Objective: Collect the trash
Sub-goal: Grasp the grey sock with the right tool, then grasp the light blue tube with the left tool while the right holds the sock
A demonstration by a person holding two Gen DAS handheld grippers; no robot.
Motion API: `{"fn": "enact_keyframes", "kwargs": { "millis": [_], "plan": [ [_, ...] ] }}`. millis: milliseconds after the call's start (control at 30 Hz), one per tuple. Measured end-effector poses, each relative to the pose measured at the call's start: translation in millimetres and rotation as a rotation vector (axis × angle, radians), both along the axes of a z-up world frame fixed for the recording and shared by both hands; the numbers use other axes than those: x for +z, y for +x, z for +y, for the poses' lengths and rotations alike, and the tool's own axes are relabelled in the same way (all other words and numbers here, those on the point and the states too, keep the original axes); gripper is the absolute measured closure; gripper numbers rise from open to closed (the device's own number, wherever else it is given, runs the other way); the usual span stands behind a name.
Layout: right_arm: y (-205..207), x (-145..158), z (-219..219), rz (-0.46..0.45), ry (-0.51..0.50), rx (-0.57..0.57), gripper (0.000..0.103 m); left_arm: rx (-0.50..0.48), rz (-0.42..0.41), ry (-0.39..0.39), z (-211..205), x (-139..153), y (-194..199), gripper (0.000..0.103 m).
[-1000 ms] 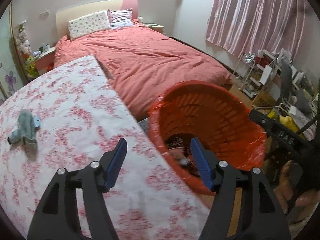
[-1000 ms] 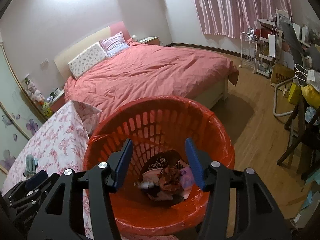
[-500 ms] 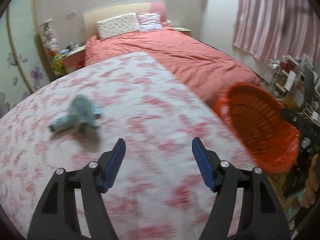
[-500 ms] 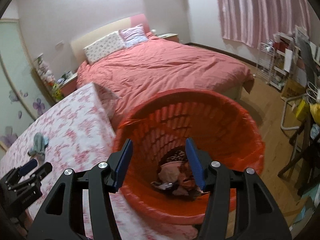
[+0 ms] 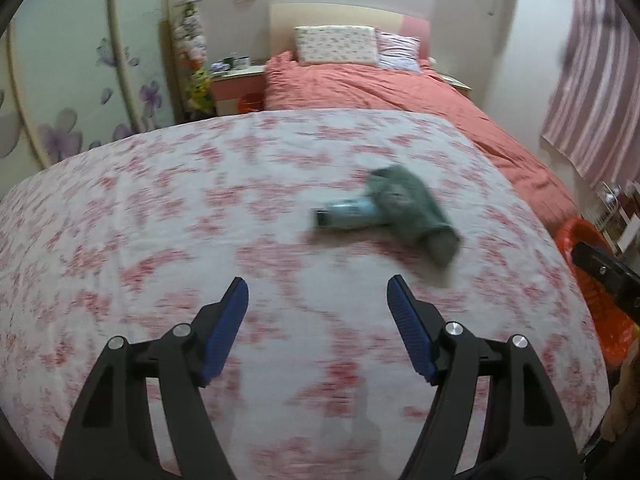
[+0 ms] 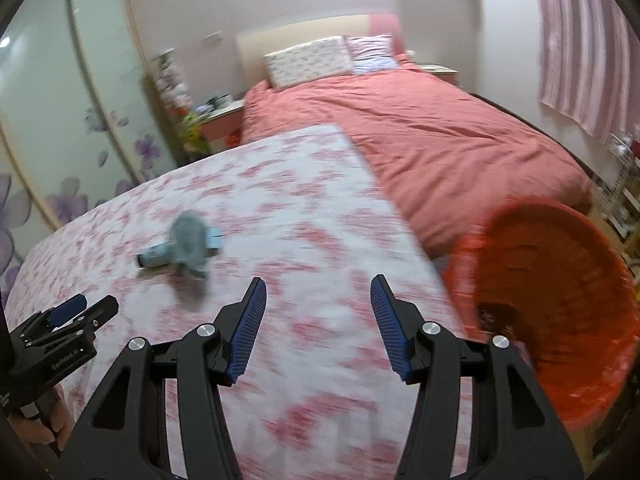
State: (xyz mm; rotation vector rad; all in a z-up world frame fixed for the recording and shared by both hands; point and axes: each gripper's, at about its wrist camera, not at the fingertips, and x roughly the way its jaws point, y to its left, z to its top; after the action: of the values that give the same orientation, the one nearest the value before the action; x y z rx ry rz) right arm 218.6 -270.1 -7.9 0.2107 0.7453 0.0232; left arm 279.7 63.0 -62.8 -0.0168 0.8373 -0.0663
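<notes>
A grey-green crumpled cloth lies over a light blue tube on the table's pink floral cloth. My left gripper is open and empty above the table, short of them and a little to their left. In the right wrist view the same cloth and tube lie to the left. My right gripper is open and empty over the table's right part. The orange trash basket stands off the table's right edge with trash in its bottom; its rim also shows in the left wrist view.
A bed with a salmon cover lies beyond the table. A nightstand with clutter stands by the headboard. A flowered wardrobe door is at the left. Striped curtains and a rack with things are at the right.
Both grippers have swung left, away from over the basket and across the table. The cloth and tube now sit nearer the middle of both views. Both grippers stay open.
</notes>
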Motion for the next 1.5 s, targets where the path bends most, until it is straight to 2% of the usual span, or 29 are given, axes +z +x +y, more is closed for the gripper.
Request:
{"fn": "enact_keyframes", "kwargs": {
  "millis": [267,400,567,600,633,667,700,733,800,1033,1100,1233,1400,1500],
  "plan": [
    [48.6,-4.5,75.0,0.001,0.023,0.108,0.048,0.073,0.003,-0.034,54.4,-3.7,10.9,0.032],
    [74.0,-9.6,105.1,0.014,0.009,0.134,0.048,0.08,0.001,-0.037,65.6,-5.0,16.1,0.032],
    [89.3,-19.2,121.0,0.043,-0.05,0.139,0.048,0.08,0.007,-0.039,67.8,-9.3,22.2,0.031],
    [91.9,-23.2,122.8,0.057,-0.065,0.14,0.055,0.077,0.008,-0.041,67.1,-9.8,23.4,0.031],
    [93.5,-26.4,123.0,0.07,-0.074,0.142,0.061,0.073,0.009,-0.042,67.0,-10.4,24.1,0.031],
    [94.3,-29.9,123.1,0.086,-0.078,0.145,0.076,0.069,0.009,-0.041,65.5,-10.5,25.0,0.031],
    [92.2,-32.1,119.5,0.092,-0.067,0.146,0.085,0.066,0.009,-0.041,64.2,-10.7,25.6,0.031],
    [90.0,-32.8,115.4,0.096,-0.064,0.14,0.091,0.06,0.008,-0.042,62.1,-10.8,26.7,0.031],
    [83.8,-34.4,104.5,0.106,-0.057,0.116,0.094,0.047,0.001,-0.042,56.4,-10.0,28.8,0.028],
    [57.1,-33.5,46.7,0.12,-0.061,-0.03,0.095,-0.042,-0.03,-0.032,16.9,-2.6,50.9,0.022],
    [50.2,-36.5,31.7,0.129,-0.06,-0.062,0.095,-0.071,-0.03,-0.011,1.9,-1.8,64.6,0.022],
    [41.0,-40.0,20.6,0.124,-0.055,-0.067,0.095,-0.038,-0.028,0.072,-9.8,-3.4,92.3,0.022],
    [38.2,-42.3,21.2,0.108,-0.068,-0.05,0.095,0.007,0.032,0.12,1.0,-15.6,114.8,0.026],
    [37.1,-42.8,18.1,0.107,-0.051,-0.049,0.095,-0.004,0.097,0.084,8.4,-27.2,118.0,0.031]
  ]
}}
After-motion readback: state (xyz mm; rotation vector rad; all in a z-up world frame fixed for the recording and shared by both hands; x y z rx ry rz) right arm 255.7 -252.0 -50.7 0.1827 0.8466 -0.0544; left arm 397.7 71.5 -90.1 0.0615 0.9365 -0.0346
